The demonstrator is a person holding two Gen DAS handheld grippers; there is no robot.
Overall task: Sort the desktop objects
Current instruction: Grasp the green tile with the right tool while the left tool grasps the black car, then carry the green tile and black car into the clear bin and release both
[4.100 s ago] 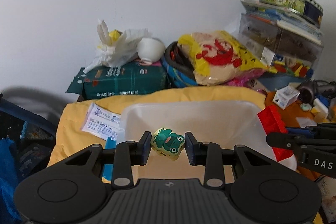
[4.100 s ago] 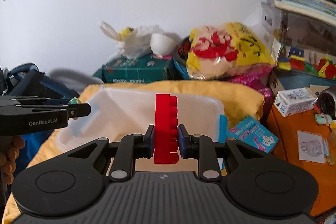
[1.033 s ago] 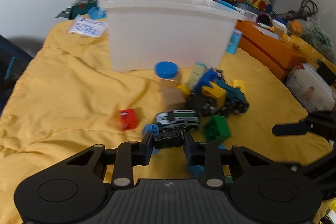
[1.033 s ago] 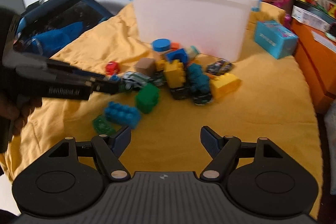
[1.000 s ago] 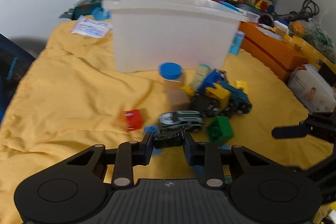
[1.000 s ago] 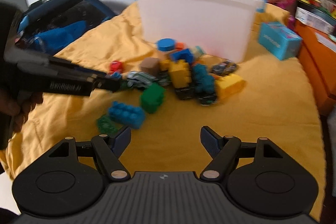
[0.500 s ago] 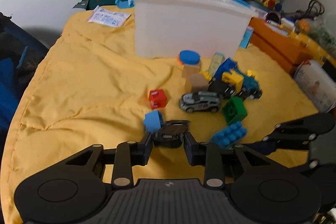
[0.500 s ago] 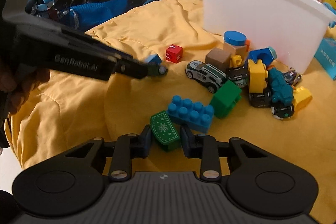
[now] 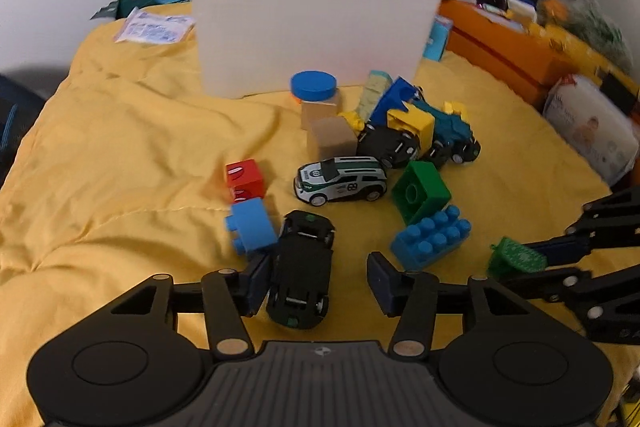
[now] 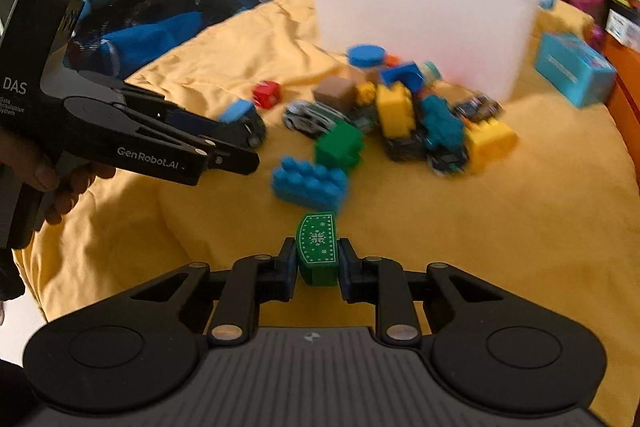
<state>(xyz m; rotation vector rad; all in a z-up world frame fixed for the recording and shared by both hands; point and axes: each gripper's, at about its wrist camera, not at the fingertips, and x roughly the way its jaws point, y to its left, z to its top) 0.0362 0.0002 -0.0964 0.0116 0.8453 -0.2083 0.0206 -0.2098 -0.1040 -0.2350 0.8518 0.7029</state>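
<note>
- Green, snowflake-printed, the small block (image 10: 317, 250) is clamped between the pads of the right hand-held gripper (image 10: 317, 263), whose jaws have just been closing onto it; it is held at 6 o'clock in the right wrist view, just clear of the yellow bedspread (image 10: 460, 227).
- Black toy car (image 9: 302, 273) is seen lying between the jaws of the left hand-held gripper (image 9: 316, 277), which have just been opening: the left pad touches the car's side, the right pad stands apart, so the car is judged released, not gripped.
- White plastic bin (image 10: 420, 19) is found at 12 o'clock, beyond the toy pile; it is taken to be the sorting target.
- Blue studded brick (image 10: 310, 185) sits just ahead of the held block, at 12 o'clock; the block should be raised first so the brick is not nudged.
- A lift above the bin's rim is advised before any forward travel, with the grip kept firm until the block is over the opening.
- The left hand-held gripper should be re-centred on the car before it is closed.
</note>
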